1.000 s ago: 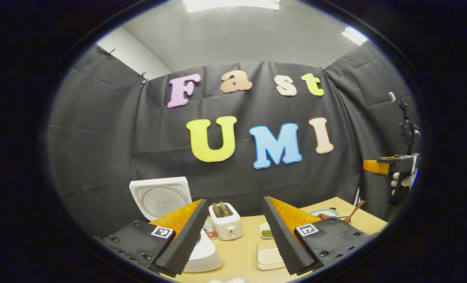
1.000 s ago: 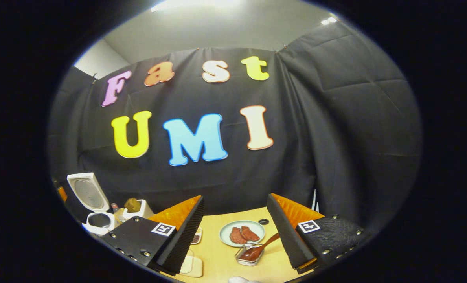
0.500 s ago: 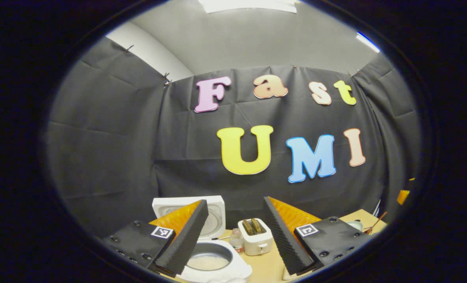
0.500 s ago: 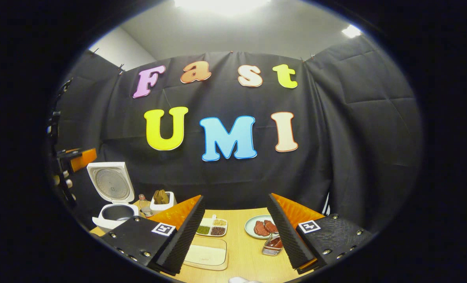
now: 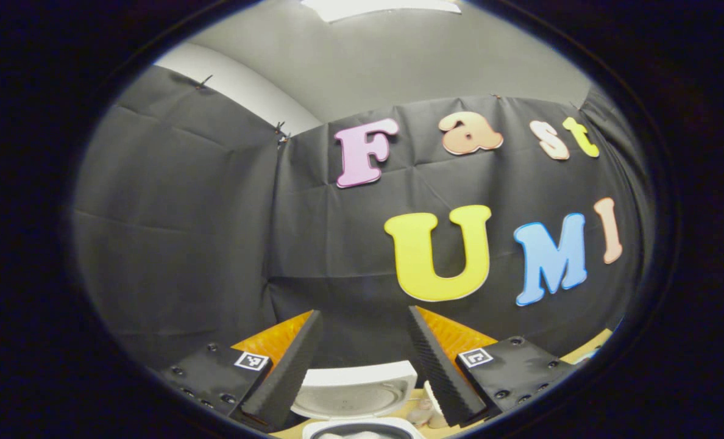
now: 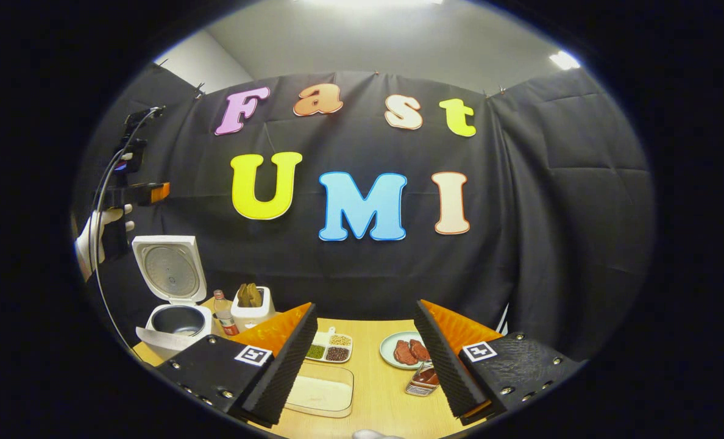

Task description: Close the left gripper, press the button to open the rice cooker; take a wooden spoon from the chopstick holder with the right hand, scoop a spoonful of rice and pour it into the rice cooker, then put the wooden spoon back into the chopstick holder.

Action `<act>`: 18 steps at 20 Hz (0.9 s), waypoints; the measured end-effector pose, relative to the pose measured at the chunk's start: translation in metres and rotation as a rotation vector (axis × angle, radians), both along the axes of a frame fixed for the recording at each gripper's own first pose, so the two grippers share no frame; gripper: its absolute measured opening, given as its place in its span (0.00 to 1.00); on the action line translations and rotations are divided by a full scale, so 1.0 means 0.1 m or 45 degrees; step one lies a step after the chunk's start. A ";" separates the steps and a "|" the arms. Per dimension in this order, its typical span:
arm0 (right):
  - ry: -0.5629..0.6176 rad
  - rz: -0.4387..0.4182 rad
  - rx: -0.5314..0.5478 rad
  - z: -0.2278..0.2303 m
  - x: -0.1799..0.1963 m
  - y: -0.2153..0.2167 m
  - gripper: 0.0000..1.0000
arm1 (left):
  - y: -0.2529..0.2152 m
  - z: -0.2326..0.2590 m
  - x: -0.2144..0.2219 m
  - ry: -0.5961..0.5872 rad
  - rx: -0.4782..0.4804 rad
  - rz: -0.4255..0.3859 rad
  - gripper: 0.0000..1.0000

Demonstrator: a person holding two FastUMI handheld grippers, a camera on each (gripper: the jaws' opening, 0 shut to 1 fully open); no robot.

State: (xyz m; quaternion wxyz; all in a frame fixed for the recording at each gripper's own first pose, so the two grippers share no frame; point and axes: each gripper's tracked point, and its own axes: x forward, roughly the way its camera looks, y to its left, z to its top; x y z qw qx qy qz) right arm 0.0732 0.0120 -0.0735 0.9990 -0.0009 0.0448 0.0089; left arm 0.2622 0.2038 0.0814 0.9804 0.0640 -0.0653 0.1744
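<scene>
Right gripper view: no brand or readable writing on any desk item; each finger mount of the right hand-held gripper [image 6: 365,360] carries a small square black-and-white marker, pattern only, no text. A bottle [image 6: 221,313] by the cooker has a red label, too small to read.

Right hand-held gripper: fingers spread wide, nothing between them, raised above the near edge of the desk [image 6: 374,396]. The rice cooker [image 6: 173,305] stands at the desk's far left corner, well apart from this gripper, lid tipped up and back, dark inner pot exposed. Just right of it, the bottle, then a white toaster [image 6: 251,308] with brown slices. Between the fingers lie a divided dish of beans and grains [image 6: 328,347], a flat clear-lidded tray [image 6: 319,393], a plate with red meat pieces [image 6: 406,350] and, just in front of it, a small glass dish of red-brown contents [image 6: 424,381]. Cannot tell which item is the chopstick holder or where the wooden spoon lies.

Left hand-held gripper [image 6: 139,194], seen far left in this view, is held by a gloved hand [image 6: 94,238] above the open lid, cable trailing down.

Left gripper view: left hand-held gripper's fingers [image 5: 289,372] wide apart, empty. The cooker sits directly below and between them, lid upright, pot rim at the lower edge.

Open room: bare desk at centre front; black cloth wall close behind the desk's far edge and both sides.
</scene>
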 end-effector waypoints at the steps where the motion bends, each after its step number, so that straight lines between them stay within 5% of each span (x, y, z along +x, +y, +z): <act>1: 0.010 0.008 0.002 0.00 0.02 0.02 0.98 | 0.15 -0.04 0.16 0.028 -0.031 0.019 0.96; 8: 0.062 0.027 0.013 -0.06 0.10 0.04 0.98 | 0.82 -0.82 1.00 0.206 -0.163 0.084 0.97; 14: 0.087 0.073 0.052 -0.13 0.08 0.09 0.98 | 0.96 -1.51 0.88 0.450 -0.271 0.192 0.98; 18: 0.093 0.089 0.089 -0.16 0.05 0.04 0.98 | 0.91 -1.44 0.84 0.424 -0.199 0.159 0.97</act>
